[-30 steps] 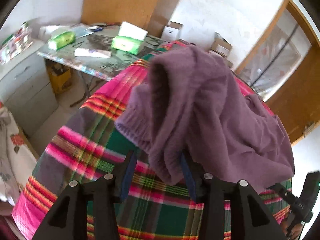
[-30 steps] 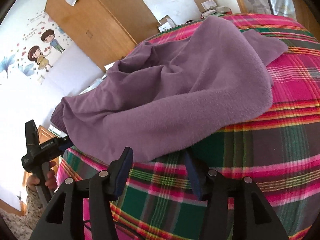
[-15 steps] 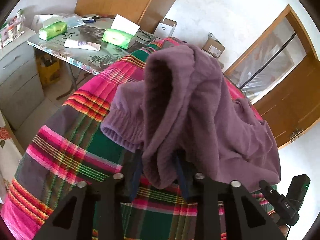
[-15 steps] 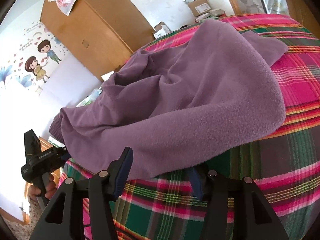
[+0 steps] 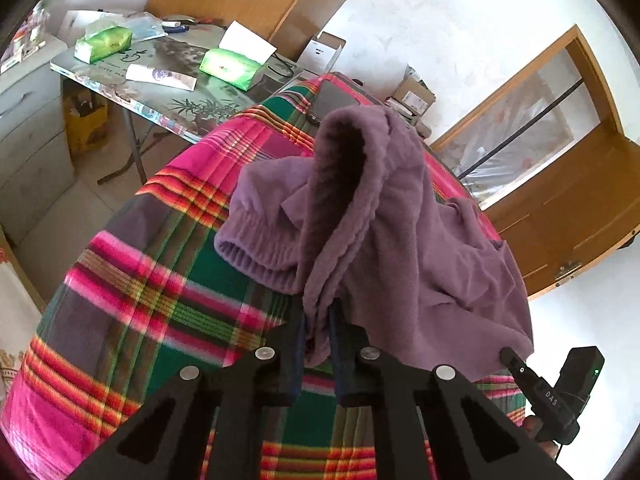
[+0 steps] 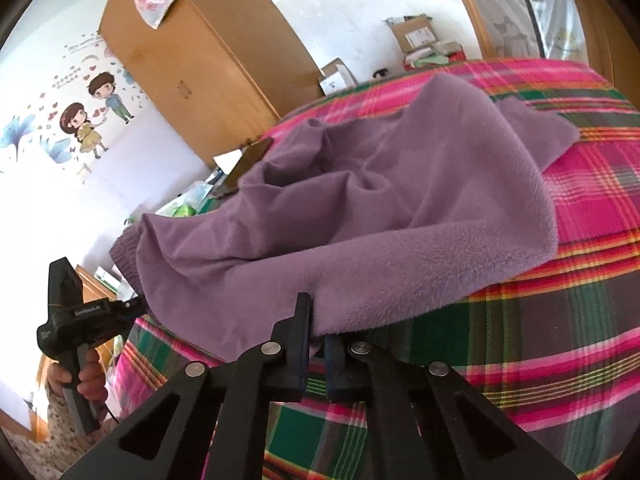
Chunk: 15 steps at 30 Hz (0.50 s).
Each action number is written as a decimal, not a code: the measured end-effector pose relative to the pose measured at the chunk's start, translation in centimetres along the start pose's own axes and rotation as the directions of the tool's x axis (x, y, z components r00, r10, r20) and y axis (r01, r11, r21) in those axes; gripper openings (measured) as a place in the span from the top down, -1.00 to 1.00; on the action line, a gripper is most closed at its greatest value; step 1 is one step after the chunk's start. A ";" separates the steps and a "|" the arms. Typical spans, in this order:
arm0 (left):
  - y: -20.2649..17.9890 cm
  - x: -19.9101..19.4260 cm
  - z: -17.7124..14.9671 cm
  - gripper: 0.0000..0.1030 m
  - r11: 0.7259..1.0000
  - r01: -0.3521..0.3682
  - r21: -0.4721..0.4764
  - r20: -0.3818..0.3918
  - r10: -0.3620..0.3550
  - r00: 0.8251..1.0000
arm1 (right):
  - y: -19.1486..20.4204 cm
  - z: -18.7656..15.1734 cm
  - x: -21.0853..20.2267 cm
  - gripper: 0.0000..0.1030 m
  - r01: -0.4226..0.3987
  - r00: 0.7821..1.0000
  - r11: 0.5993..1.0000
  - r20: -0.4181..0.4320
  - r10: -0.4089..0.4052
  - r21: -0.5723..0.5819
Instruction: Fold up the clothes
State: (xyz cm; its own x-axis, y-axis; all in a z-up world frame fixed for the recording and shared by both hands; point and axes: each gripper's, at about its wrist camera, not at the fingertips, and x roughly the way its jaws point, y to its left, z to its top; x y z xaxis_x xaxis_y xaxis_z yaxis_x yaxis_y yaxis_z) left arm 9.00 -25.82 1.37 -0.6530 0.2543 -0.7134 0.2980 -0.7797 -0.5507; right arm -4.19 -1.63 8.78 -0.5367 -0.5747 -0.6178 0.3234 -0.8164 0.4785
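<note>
A purple fleece garment (image 5: 400, 220) lies crumpled on a bed covered by a pink and green plaid blanket (image 5: 160, 280). My left gripper (image 5: 318, 344) has a hanging fold of the garment's near edge between its pads, and its jaws are closing on it. The ribbed cuff (image 5: 256, 256) rests on the blanket just left of that fold. In the right wrist view the garment (image 6: 400, 200) spreads across the blanket (image 6: 560, 320). My right gripper (image 6: 316, 344) is shut on its near hem. Each gripper shows in the other's view: right gripper (image 5: 552, 396), left gripper (image 6: 80, 320) in a hand.
A folding table (image 5: 180, 92) with green tissue packs (image 5: 230, 66) stands beyond the bed's left side, beside grey drawers (image 5: 28, 120). A wooden door (image 5: 580, 200) is at the right. A wardrobe (image 6: 200, 60) and cardboard boxes (image 6: 412, 34) line the far wall.
Both grippers' jaws went from wide open to closed on the garment's near edge. The left gripper moved in under the hanging fold, which now stands up between its pads.
</note>
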 end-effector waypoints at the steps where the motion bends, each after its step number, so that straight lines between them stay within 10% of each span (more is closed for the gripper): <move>1: 0.1 -0.2 -0.2 0.78 1.000 0.010 -0.006 -0.005 -0.010 1.000 | 0.1 0.0 -0.2 0.91 -0.002 1.000 1.000 0.005 0.002 -0.002; 11: 0.8 -0.7 -1.3 0.75 0.997 0.061 -0.038 -0.039 -0.063 0.997 | -1.3 -0.3 -2.0 0.91 0.011 0.999 0.999 0.032 -0.012 0.033; 15: 0.6 -0.3 -1.6 0.36 0.998 0.054 -0.037 -0.042 -0.056 0.998 | -2.2 -0.5 -1.5 0.85 0.017 1.000 0.998 0.006 -0.017 0.064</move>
State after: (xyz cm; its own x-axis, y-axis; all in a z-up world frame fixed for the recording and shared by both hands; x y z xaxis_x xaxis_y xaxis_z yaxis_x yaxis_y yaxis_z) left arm 10.50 -25.41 0.60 -0.6388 0.3215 -0.6990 0.2873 -0.7432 -0.6043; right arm -3.71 0.98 8.28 -0.5470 -0.5600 -0.6222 0.2638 -0.8207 0.5067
